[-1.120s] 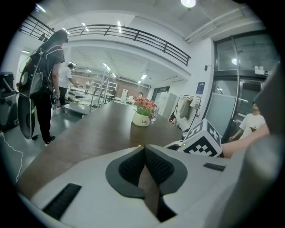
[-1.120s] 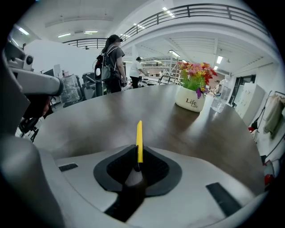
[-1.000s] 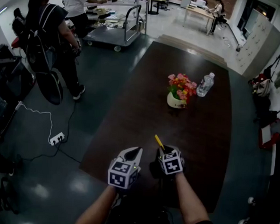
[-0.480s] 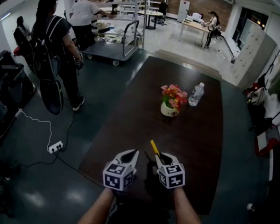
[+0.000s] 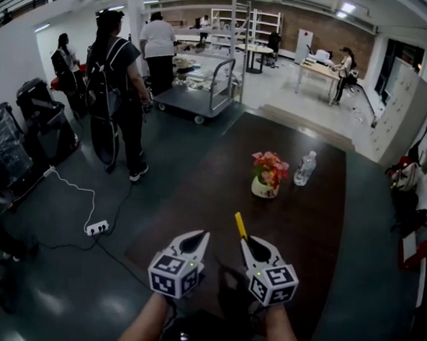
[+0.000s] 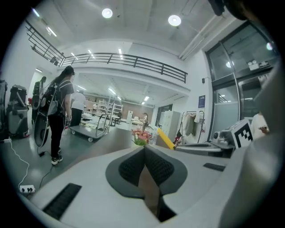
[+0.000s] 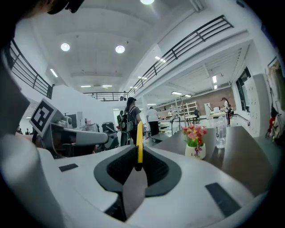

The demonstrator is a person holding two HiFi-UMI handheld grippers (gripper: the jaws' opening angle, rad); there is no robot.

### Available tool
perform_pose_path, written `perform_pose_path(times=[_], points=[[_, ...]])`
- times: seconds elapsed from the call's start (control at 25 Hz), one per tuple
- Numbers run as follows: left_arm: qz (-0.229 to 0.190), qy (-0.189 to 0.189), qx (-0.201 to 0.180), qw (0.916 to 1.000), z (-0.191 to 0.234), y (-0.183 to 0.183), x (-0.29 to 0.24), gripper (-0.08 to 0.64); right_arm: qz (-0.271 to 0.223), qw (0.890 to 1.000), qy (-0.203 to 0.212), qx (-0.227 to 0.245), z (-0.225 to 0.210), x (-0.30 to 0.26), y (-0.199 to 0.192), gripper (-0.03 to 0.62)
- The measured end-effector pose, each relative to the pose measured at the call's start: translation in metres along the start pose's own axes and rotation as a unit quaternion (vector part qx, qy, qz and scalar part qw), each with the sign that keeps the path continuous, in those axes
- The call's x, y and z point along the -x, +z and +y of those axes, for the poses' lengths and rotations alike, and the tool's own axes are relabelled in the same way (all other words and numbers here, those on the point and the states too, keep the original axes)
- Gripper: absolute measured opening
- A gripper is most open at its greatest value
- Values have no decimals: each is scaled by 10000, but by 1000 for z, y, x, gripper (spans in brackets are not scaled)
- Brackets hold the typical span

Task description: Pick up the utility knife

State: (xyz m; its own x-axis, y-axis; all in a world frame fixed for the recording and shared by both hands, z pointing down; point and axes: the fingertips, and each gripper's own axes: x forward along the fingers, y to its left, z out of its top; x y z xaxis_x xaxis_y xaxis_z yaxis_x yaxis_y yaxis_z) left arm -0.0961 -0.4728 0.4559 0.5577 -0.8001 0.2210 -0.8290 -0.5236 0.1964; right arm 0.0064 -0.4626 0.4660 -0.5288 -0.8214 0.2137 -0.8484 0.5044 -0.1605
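Observation:
The yellow utility knife [image 5: 240,225] sticks forward and up out of my right gripper [image 5: 251,246], which is shut on it well above the dark table [image 5: 311,222]. From the right gripper view the knife [image 7: 140,140] stands upright between the pads, pinched at its lower end. My left gripper [image 5: 198,239] hangs beside it on the left, shut with nothing between its pads [image 6: 153,167]. The left gripper view shows the knife [image 6: 165,138] as a yellow bar at right, beside the right gripper's body. Both grippers point nearly level.
A pot of pink and red flowers [image 5: 269,174] and a clear water bottle [image 5: 304,168] stand mid-table. A person with a backpack [image 5: 117,88] stands on the floor at left near a flat trolley [image 5: 200,97]. A power strip [image 5: 97,228] and cable lie on the floor.
Both grippers have risen off the table, the right one carrying the knife up with it. The view has tilted up, so more of the room shows.

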Motion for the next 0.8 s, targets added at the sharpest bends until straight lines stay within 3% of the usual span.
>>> perform_pose_path(times=[0.36, 0.8], points=[[-257, -91, -144, 9995, -7, 15, 48, 6, -837, 9963, 135, 135, 43, 28, 49, 63], [-392, -290, -104, 9988, 7, 11, 115, 6, -913, 9955, -3, 245, 118, 50, 51, 63]])
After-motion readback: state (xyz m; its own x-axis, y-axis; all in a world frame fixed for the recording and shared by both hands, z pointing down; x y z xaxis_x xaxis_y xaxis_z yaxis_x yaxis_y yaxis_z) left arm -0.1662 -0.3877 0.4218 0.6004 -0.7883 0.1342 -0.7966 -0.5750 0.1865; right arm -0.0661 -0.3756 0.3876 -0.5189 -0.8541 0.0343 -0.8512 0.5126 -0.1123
